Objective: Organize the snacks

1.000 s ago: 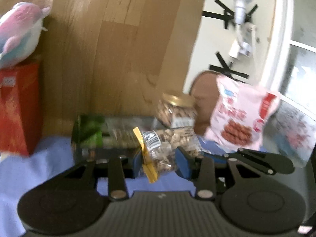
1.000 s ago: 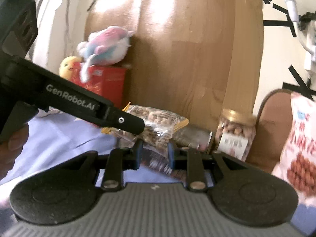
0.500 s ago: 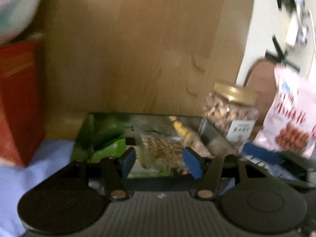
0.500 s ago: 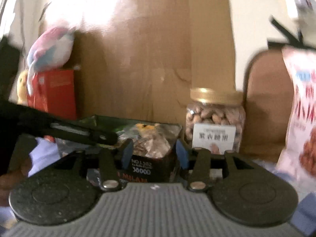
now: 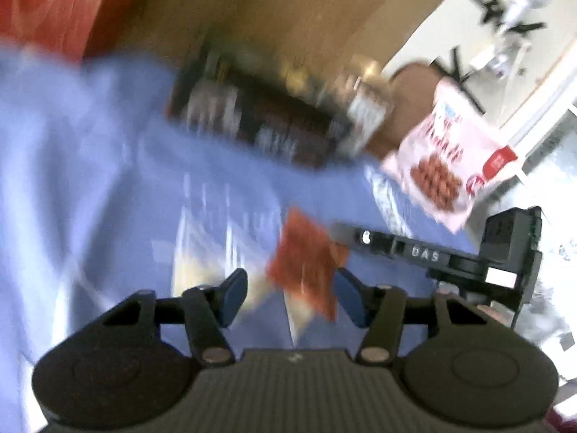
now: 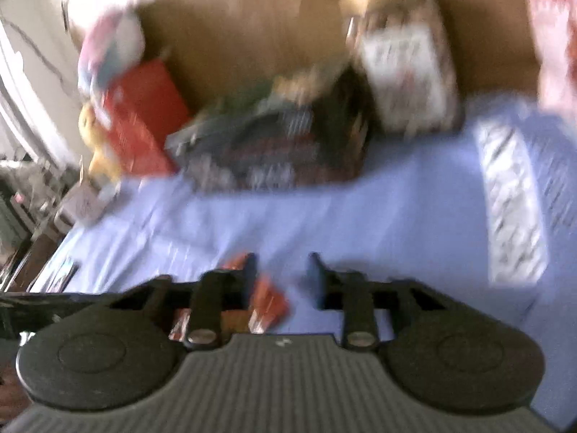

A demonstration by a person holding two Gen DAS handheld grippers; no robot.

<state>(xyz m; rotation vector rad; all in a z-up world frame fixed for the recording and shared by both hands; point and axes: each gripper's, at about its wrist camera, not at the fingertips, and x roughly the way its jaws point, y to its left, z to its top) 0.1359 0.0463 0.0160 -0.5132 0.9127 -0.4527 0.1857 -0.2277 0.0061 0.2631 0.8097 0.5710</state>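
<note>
**Back row stocked; one orange-red packet left loose**

Left view, 10 to 2 o'clock: red box [image 5: 54, 3], dark snack box [image 5: 252, 115], nut jar [image 5: 364, 108], pink bag [image 5: 450, 158] lined up against the cardboard backing. Judged: mostly sorted.

Centre: orange-red packet [image 5: 306, 267] on the blue-covered surface [image 5: 90, 180], ahead of the left tongs [image 5: 288, 296], open, empty.

Right tongs [image 6: 281, 278] open, empty; packet at their 7 o'clock. Heavy blur.

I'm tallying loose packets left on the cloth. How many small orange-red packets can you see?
1: a small orange-red packet lying on the blue cloth, just ahead of the open left gripper. Both views are blurred, so others may be hidden.
</note>
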